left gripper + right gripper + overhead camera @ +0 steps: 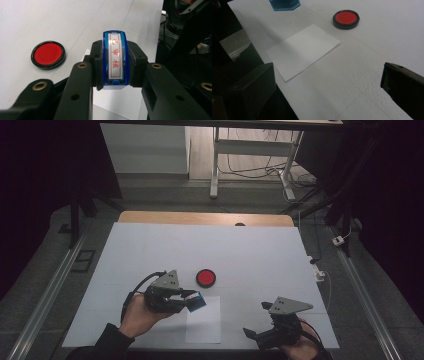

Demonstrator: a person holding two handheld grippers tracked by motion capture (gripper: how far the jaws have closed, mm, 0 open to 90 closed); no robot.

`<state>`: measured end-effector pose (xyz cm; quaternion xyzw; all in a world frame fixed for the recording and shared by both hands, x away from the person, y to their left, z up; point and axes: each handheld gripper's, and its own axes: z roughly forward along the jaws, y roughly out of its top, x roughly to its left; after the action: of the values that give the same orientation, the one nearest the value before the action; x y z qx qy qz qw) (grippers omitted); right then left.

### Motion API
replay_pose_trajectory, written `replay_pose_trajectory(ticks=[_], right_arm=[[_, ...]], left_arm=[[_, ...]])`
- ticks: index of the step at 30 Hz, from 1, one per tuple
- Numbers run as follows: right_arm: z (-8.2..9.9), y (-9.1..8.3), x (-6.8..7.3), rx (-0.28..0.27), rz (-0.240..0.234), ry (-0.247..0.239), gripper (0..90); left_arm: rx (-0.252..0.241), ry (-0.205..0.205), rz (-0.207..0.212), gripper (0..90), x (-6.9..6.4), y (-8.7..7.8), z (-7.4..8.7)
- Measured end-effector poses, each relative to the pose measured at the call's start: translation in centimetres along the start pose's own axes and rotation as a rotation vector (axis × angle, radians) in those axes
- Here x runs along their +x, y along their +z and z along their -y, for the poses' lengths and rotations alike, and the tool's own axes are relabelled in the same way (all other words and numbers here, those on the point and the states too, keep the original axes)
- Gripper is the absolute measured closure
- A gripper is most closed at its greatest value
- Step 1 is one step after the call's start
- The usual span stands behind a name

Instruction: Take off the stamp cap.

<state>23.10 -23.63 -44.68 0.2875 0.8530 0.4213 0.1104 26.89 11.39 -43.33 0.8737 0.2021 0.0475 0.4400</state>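
Left gripper clamps a blue stamp above blank paper; ink pad sits left. Right gripper is open, empty. Stamping remains.

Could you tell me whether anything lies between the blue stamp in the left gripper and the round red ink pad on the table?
Nothing visible does. The left gripper holds the translucent blue stamp between its jaws, and the white table surface from there to the round red ink pad in its black case is bare. The white sheet of paper lies to one side, under the stamp.
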Motion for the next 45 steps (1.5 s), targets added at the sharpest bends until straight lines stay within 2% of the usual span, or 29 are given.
replay_pose_trajectory(ticks=[3, 6, 14, 17, 22, 32, 36, 40, 45], right_arm=[[-0.3, 0.4, 0.0, 0.003, -0.002, -0.011, 0.0], [-0.5, 0.7, -0.1, -0.004, -0.030, 0.002, 0.0], [-1.2, 1.6, -0.1, -0.003, -0.071, -0.018, 0.0], [-1.5, 2.0, 0.0, 0.001, -0.087, -0.015, 1.6], [-2.1, 2.8, 0.3, -0.007, -0.127, -0.022, 1.6], [-3.0, 4.8, 0.5, 0.027, -0.197, -0.078, 0.0], [-3.2, 5.6, 0.5, 0.039, -0.196, -0.090, 0.0], [-3.4, 6.2, 0.5, 0.040, -0.210, -0.104, 0.0], [-3.8, 6.9, 0.7, 0.037, -0.251, -0.132, 0.0]], left_arm=[[-0.005, 0.002, 0.006, 70.2, 0.0, 0.0, 0.0], [-0.009, 0.003, 0.012, 70.2, 0.0, 0.0, 0.0], [-0.019, 0.023, 0.032, 70.2, 0.0, 0.0, -0.2], [-0.033, 0.033, 0.059, 70.2, 0.2, -0.1, -0.3], [-0.047, 0.037, 0.062, 70.3, 0.3, -0.3, -0.4], [-0.064, 0.046, 0.083, 70.3, 0.4, -0.2, -0.7], [-0.069, 0.047, 0.094, 70.3, 0.4, -0.1, -0.7], [-0.073, 0.050, 0.101, 70.3, 0.4, 0.0, -0.9], [-0.073, 0.069, 0.117, 70.3, 0.4, 0.1, -1.1]])
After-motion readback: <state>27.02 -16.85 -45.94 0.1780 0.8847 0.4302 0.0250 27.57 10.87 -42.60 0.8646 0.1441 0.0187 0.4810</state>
